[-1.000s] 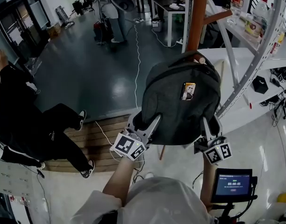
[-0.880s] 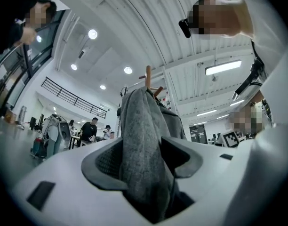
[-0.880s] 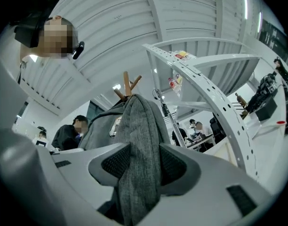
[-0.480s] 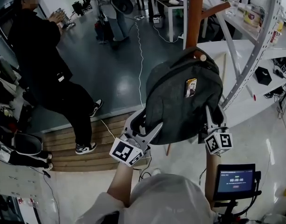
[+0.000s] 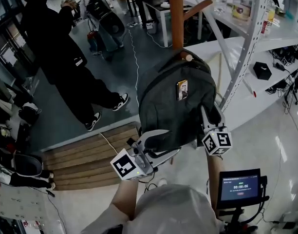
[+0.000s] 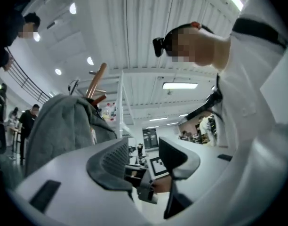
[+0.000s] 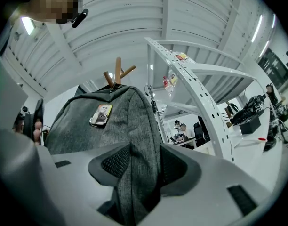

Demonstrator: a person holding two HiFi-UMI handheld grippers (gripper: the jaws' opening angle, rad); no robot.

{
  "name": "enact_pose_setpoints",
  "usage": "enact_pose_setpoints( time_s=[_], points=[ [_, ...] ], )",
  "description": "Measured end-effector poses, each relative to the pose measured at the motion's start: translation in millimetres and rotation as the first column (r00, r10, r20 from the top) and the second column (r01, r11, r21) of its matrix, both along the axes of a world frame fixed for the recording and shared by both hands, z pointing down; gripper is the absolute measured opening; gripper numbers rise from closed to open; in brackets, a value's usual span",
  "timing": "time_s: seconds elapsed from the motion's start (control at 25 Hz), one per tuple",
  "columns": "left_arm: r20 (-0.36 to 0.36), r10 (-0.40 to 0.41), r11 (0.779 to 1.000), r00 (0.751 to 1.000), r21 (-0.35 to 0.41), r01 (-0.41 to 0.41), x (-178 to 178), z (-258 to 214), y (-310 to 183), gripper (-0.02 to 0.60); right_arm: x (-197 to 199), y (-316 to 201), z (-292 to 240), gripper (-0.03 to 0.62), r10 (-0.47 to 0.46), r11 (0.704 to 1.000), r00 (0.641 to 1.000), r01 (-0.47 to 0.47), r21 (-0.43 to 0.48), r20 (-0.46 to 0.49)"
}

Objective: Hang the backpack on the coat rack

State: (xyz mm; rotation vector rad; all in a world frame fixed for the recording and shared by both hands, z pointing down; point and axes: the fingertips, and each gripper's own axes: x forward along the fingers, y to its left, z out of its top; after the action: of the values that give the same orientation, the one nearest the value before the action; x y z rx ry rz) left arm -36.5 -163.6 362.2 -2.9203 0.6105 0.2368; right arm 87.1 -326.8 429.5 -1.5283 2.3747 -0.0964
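The grey backpack [image 5: 173, 106] hangs by its top from a peg [image 5: 187, 57] of the brown wooden coat rack [image 5: 176, 13]. My right gripper [image 5: 208, 125] is shut on a fold of fabric at the bag's lower right, and the right gripper view shows that fold [image 7: 134, 173] pinched between the pads. My left gripper [image 5: 158, 147] sits just below the bag's lower left, off the fabric. Its jaws are closing with nothing between them [image 6: 143, 158]. In the left gripper view the backpack [image 6: 59, 126] is off to the left.
A person in black [image 5: 66, 57] stands on the dark floor at the left. A white perforated shelf frame [image 5: 246, 43] with bottles rises at the right. A wooden step [image 5: 85, 155] lies below the left gripper. A small screen [image 5: 240, 186] sits at the lower right.
My left gripper has come off the backpack's lower left and swung right beneath it. The right gripper keeps its hold. The person in black has walked farther back.
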Motion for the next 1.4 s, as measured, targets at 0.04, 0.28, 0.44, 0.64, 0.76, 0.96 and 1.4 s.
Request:
enact_pose_setpoints(
  time_s=[0.04, 0.28, 0.44, 0.64, 0.76, 0.96, 1.4],
  points=[
    [0.01, -0.058, 0.998, 0.998, -0.03, 0.058, 8, 8, -17, 0.207, -1, 1, 0, 0.184, -0.013, 1.0, 1.0, 0.013, 0.001, 0.003],
    [-0.109, -0.352, 0.929, 0.93, -0.16, 0.333, -2, 10, -93, 0.207, -6, 21, 1, 0.184, -0.233, 0.971, 0.969, 0.237, -0.033, 0.083],
    [0.003, -0.437, 0.896, 0.899, -0.08, 0.436, -5, 21, -105, 0.207, 15, 54, -29, 0.184, -0.29, 0.955, 0.944, 0.276, 0.107, 0.157],
    [-0.024, -0.465, 0.882, 0.885, -0.093, 0.462, -17, 26, -116, 0.207, 45, 88, -86, 0.183, -0.418, 0.899, 0.857, 0.344, 0.271, 0.302],
    [-0.03, -0.472, 0.878, 0.881, -0.106, 0.467, -22, 28, -118, 0.208, 16, 106, -104, 0.181, -0.546, 0.833, 0.775, 0.464, 0.3, 0.318],
    [-0.062, -0.425, 0.898, 0.903, -0.156, 0.411, -19, 29, -112, 0.207, -58, 115, -89, 0.181, -0.573, 0.818, 0.783, 0.531, 0.221, 0.241],
    [-0.34, -0.238, 0.942, 0.91, -0.308, 0.132, -40, 16, -68, 0.118, -69, 87, -57, 0.124, -0.475, 0.869, 0.792, 0.491, 0.062, 0.384]
  ],
)
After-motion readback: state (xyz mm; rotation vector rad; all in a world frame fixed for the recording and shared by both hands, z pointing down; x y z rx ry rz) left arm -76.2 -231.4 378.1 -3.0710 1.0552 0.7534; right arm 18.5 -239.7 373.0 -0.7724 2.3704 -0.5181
